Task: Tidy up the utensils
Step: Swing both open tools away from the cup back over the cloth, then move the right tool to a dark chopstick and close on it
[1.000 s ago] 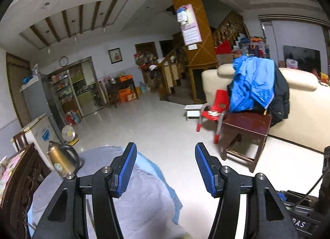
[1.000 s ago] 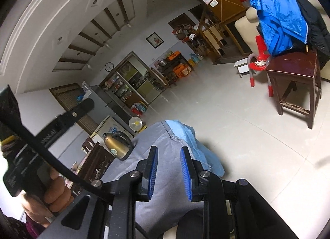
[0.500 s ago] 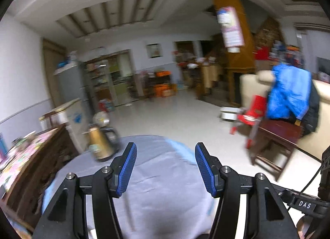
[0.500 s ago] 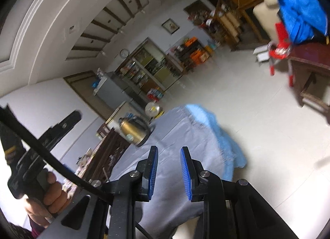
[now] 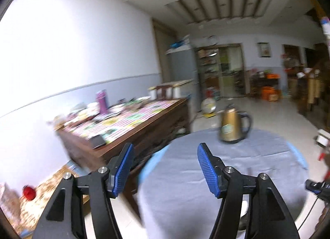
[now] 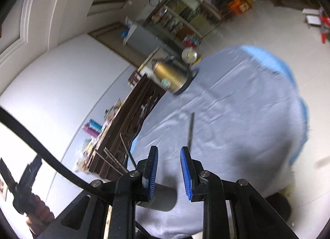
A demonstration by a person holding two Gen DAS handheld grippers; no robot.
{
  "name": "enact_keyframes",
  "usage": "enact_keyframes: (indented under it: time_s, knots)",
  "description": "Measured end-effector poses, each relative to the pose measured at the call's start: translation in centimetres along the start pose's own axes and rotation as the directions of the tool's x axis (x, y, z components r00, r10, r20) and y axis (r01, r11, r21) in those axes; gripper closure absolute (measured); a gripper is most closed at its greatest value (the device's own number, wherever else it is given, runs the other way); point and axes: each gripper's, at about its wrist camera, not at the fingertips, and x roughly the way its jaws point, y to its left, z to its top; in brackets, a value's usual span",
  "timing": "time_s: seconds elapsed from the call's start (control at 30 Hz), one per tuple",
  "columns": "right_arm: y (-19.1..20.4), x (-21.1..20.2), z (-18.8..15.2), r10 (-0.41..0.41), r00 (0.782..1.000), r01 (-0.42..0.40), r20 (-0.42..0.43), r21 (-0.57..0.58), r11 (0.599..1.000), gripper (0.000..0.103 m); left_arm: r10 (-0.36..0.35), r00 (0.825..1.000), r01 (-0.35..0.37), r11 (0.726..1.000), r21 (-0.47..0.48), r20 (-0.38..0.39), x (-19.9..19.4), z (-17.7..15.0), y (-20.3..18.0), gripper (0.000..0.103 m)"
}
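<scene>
A round table (image 5: 226, 177) with a grey cloth fills the lower right of the left wrist view; it also shows in the right wrist view (image 6: 247, 115). A thin dark utensil (image 6: 190, 129) lies on the cloth just beyond my right gripper (image 6: 168, 174), which is open a little and empty. A grey metal cup (image 6: 163, 198) lies or stands right under its left finger. Several thin sticks (image 6: 121, 154) poke up left of it. My left gripper (image 5: 165, 169) is wide open and empty, above the table's left edge. Both views are blurred.
A gold kettle (image 5: 232, 126) stands at the far side of the round table, also in the right wrist view (image 6: 173, 74). A long wooden table (image 5: 127, 125) crowded with things stands to the left by the white wall. Tiled floor lies beyond.
Both cameras have swung left and downward. The round table and kettle now fill more of each view, and the utensil and cup have come into the right wrist view. Neither gripper's opening has changed.
</scene>
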Motion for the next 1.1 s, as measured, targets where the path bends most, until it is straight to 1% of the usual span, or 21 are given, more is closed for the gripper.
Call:
enact_keyframes:
  time_s: [0.07, 0.13, 0.17, 0.2, 0.23, 0.27, 0.3, 0.37, 0.43, 0.47, 0.5, 0.53, 0.6, 0.63, 0.7, 0.73, 0.83, 0.9, 0.97, 1.03, 1.1]
  knots:
    - [0.6, 1.9, -0.1, 0.003, 1.0, -0.004, -0.023, -0.007, 1.0, 0.078, 0.024, 0.999, -0.024, 1.0, -0.002, -0.04, 1.9, -1.1, 1.5, 0.038]
    - [1.1, 3.3, -0.3, 0.005, 0.999, -0.006, -0.039, -0.011, 1.0, 0.078, 0.018, 0.997, -0.018, 1.0, 0.008, -0.074, 3.5, -1.9, 1.8, 0.038]
    - [1.2, 4.0, -0.5, 0.001, 0.999, -0.001, -0.044, -0.012, 1.0, 0.078, 0.0, 0.995, 0.001, 1.0, 0.013, -0.102, 5.1, -2.6, 1.6, 0.038]
    - [1.2, 4.6, -0.7, -0.007, 0.999, 0.006, -0.048, -0.011, 1.0, 0.078, -0.014, 0.993, 0.016, 1.0, 0.015, -0.119, 5.9, -2.9, 1.8, 0.038]
    - [1.2, 4.8, -0.7, -0.013, 0.999, 0.012, -0.051, -0.01, 1.0, 0.078, -0.042, 0.988, 0.045, 0.999, 0.019, -0.148, 7.3, -3.7, 1.3, 0.038]
    - [1.0, 5.4, -0.8, -0.029, 0.998, 0.028, -0.057, -0.009, 1.0, 0.078, -0.07, 0.981, 0.076, 0.997, 0.027, -0.182, 9.1, -4.6, 0.8, 0.038]
    - [0.8, 5.8, -0.9, -0.049, 0.997, 0.049, -0.063, -0.008, 0.999, 0.078, -0.084, 0.976, 0.093, 0.995, 0.031, -0.201, 9.7, -5.2, 0.7, 0.038]
    - [0.3, 6.6, -0.9, -0.075, 0.995, 0.076, -0.068, 0.006, 0.997, 0.078, -0.132, 0.959, 0.149, 0.988, 0.048, -0.25, 13.2, -7.0, -0.3, 0.038]
    - [-0.3, 7.3, -0.7, -0.098, 0.992, 0.1, -0.078, 0.024, 0.995, 0.078, -0.163, 0.947, 0.191, 0.979, 0.076, -0.278, 15.6, -8.2, -1.3, 0.038]
    - [-0.7, 8.0, -0.5, -0.111, 0.99, 0.114, -0.087, 0.032, 0.993, 0.078, -0.181, 0.933, 0.218, 0.972, 0.089, -0.312, 18.0, -9.1, -1.9, 0.038]
    - [-0.9, 8.6, -0.4, -0.117, 0.989, 0.121, -0.095, 0.036, 0.992, 0.078, -0.179, 0.923, 0.221, 0.971, 0.089, -0.339, 19.1, -9.5, -2.2, 0.038]
    - [-1.2, 9.4, -0.2, -0.121, 0.987, 0.126, -0.106, 0.04, 0.991, 0.078, -0.182, 0.9, 0.225, 0.972, 0.063, -0.395, 21.4, -10.3, -2.4, 0.038]
    - [-1.5, 11.3, 0.3, -0.136, 0.981, 0.142, -0.135, 0.035, 0.989, 0.078, -0.226, 0.862, 0.244, 0.97, -0.02, -0.454, 23.9, -11.1, -1.9, 0.038]
    - [-1.6, 12.3, 0.6, -0.143, 0.978, 0.149, -0.151, 0.029, 0.988, 0.078, -0.242, 0.851, 0.245, 0.968, -0.055, -0.466, 24.5, -11.6, -1.6, 0.038]
    - [-1.8, 15.5, 1.7, -0.156, 0.968, 0.16, -0.194, 0.008, 0.987, 0.078, -0.254, 0.846, 0.246, 0.966, -0.079, -0.469, 25.2, -12.4, -1.3, 0.038]
    - [-2.0, 16.5, 2.0, -0.161, 0.965, 0.164, -0.205, -0.001, 0.986, 0.078, -0.254, 0.846, 0.248, 0.966, -0.075, -0.47, 25.6, -12.8, -1.2, 0.038]
    - [-2.5, 21.1, 3.5, -0.205, 0.946, 0.201, -0.251, -0.042, 0.979, 0.078, -0.24, 0.845, 0.249, 0.967, -0.045, -0.479, 26.1, -13.9, -0.9, 0.038]
    - [-2.8, 24.4, 4.4, -0.226, 0.932, 0.214, -0.283, -0.072, 0.974, 0.078, -0.232, 0.845, 0.24, 0.97, -0.046, -0.483, 26.2, -14.2, -0.2, 0.038]
    - [-3.1, 27.0, 4.8, -0.266, 0.917, 0.246, -0.296, -0.105, 0.964, 0.078, -0.23, 0.84, 0.23, 0.971, -0.062, -0.491, 26.9, -14.6, 0.5, 0.038]
    - [-3.2, 29.0, 5.1, -0.287, 0.908, 0.258, -0.305, -0.131, 0.957, 0.078, -0.229, 0.834, 0.222, 0.972, -0.075, -0.502, 27.6, -14.8, 0.8, 0.038]
    - [-3.1, 30.3, 5.1, -0.314, 0.9, 0.277, -0.303, -0.16, 0.947, 0.078, -0.232, 0.832, 0.223, 0.972, -0.078, -0.504, 27.9, -15.0, 0.9, 0.038]
